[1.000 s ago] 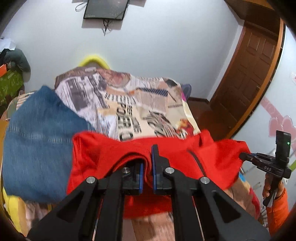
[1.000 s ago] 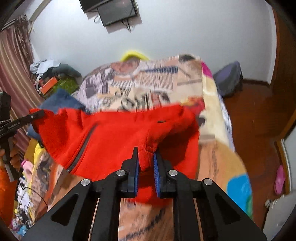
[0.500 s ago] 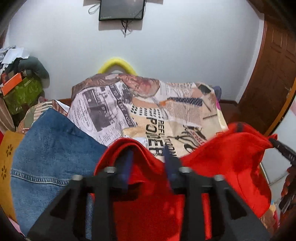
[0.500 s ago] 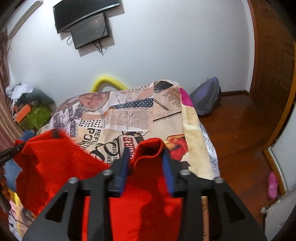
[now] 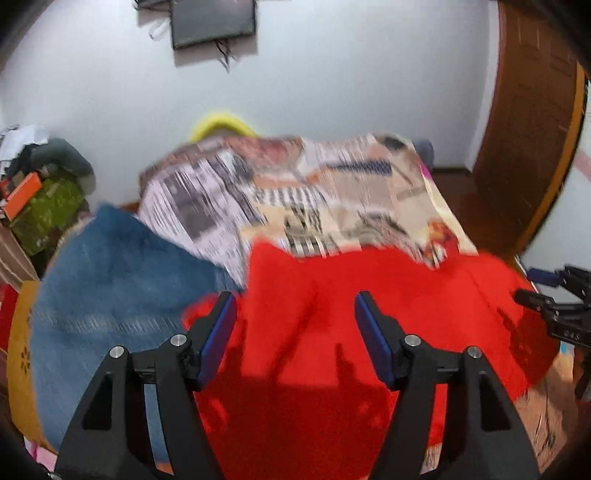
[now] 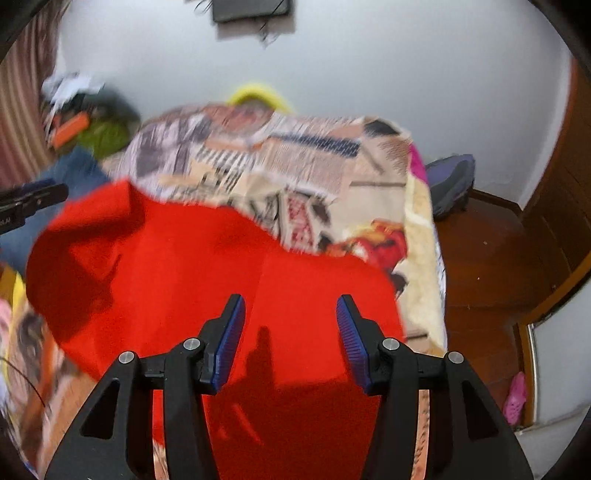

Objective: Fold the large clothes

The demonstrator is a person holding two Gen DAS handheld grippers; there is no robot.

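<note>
Both tools — left tool, right tool — just opened, releasing red garment.

Both views are smeared, so we can't read any of the print on the newspaper-pattern bedspread, and the clutter pile by the left wall is just blobs of colour to us. The red garment runs off the bottom edge and under the gripper frames, so we can't tell its near hem or how it's folded. The wall screen is cut off by the top edge, and the blue denim is partly tucked under the red.
</note>
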